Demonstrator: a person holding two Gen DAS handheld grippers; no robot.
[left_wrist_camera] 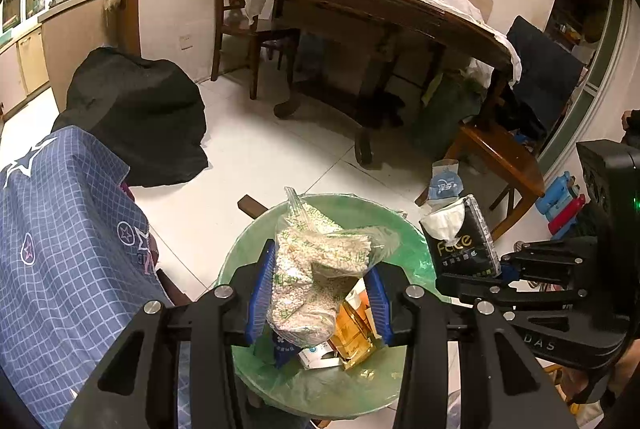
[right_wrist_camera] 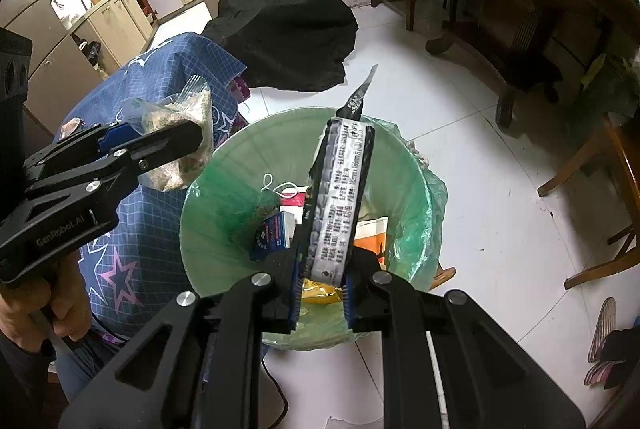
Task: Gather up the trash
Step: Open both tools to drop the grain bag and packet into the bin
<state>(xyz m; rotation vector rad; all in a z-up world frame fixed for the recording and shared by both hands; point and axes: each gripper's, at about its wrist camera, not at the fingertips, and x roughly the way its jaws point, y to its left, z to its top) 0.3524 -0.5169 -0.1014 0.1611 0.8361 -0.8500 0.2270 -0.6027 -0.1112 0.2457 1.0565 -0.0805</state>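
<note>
A green-lined trash bin (left_wrist_camera: pixel 240 261) stands on the floor below both grippers; it also shows in the right wrist view (right_wrist_camera: pixel 216 197). It holds cartons and wrappers. My left gripper (left_wrist_camera: pixel 316 293) is shut on a clear plastic bag of white pellets (left_wrist_camera: pixel 312 269) and holds it over the bin. The same bag (right_wrist_camera: pixel 176 149) shows at the left of the right wrist view. My right gripper (right_wrist_camera: pixel 320 289) is shut on a black tissue pack (right_wrist_camera: pixel 340 197) above the bin. That pack (left_wrist_camera: pixel 460 237) shows at the right in the left wrist view.
A blue star-patterned cloth (left_wrist_camera: pixel 60 249) covers something left of the bin. A black cover (left_wrist_camera: pixel 140 117) lies behind it. A wooden table (left_wrist_camera: pixel 380 13) and chairs (left_wrist_camera: pixel 496 157) stand beyond on white floor tiles. Slippers (right_wrist_camera: pixel 604 341) lie at the right.
</note>
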